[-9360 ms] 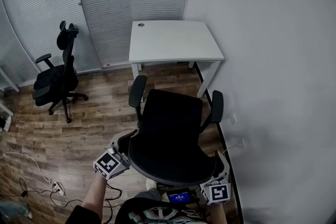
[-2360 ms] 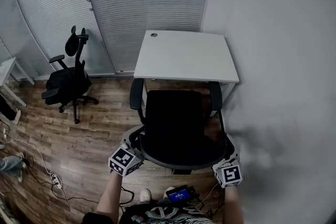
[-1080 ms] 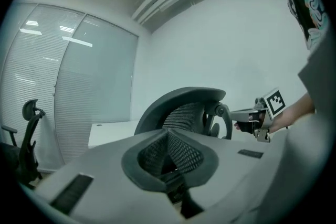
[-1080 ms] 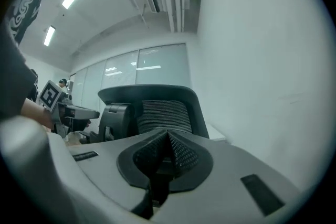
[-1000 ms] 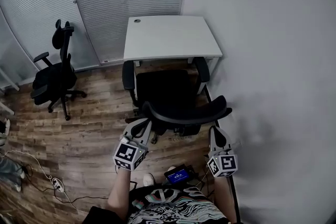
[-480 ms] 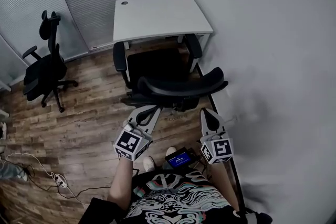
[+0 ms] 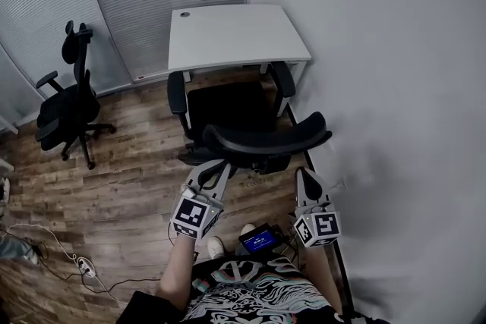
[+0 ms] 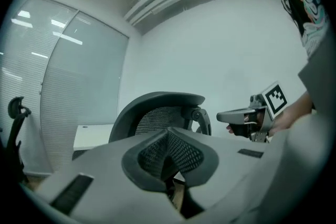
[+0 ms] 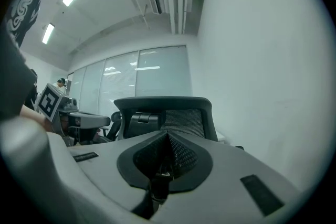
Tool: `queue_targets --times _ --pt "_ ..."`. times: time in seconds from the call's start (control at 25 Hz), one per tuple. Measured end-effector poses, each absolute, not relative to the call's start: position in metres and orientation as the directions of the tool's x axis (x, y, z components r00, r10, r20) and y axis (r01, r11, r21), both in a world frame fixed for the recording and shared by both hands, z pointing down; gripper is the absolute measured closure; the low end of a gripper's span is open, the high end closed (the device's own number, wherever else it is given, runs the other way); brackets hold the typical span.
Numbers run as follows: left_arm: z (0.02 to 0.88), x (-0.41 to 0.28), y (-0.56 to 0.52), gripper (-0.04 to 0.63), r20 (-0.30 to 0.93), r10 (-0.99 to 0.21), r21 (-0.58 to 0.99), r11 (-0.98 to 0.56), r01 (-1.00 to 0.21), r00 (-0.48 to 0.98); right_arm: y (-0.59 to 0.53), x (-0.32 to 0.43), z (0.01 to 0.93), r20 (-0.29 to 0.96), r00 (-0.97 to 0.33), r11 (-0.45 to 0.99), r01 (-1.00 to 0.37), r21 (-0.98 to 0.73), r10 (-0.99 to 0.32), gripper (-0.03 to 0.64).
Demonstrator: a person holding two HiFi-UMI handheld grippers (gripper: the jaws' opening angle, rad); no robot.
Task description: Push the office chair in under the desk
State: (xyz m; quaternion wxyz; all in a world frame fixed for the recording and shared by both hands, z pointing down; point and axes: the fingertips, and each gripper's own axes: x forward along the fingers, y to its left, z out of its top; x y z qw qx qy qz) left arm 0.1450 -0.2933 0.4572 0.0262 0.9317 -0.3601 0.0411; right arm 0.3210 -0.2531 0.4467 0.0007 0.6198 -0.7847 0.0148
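wood floor (image 7: 114, 178); office chair (image 7: 243, 114) faces desk (image 7: 235, 34); left gripper (image 7: 216, 169), right gripper (image 7: 306, 177) closed, empty.

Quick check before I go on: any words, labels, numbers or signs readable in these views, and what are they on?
No text here can be read.
The device with the blue screen: too small to read.
The shirt print: a pattern, no legible words.
The marker cube of the left tool, and that of the right tool: square codes, no letters.
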Motion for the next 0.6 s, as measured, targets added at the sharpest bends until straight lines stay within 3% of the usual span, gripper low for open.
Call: queue_targets --times 0.6 --pt "0.466 0.14 -0.309 0.583 0.116 -0.708 -0.03 -0.703 -0.71 0.696 -0.259 0.326 0.45 0.005 -0.266 0.265 -0.962 -0.07 -0.964 0.591"
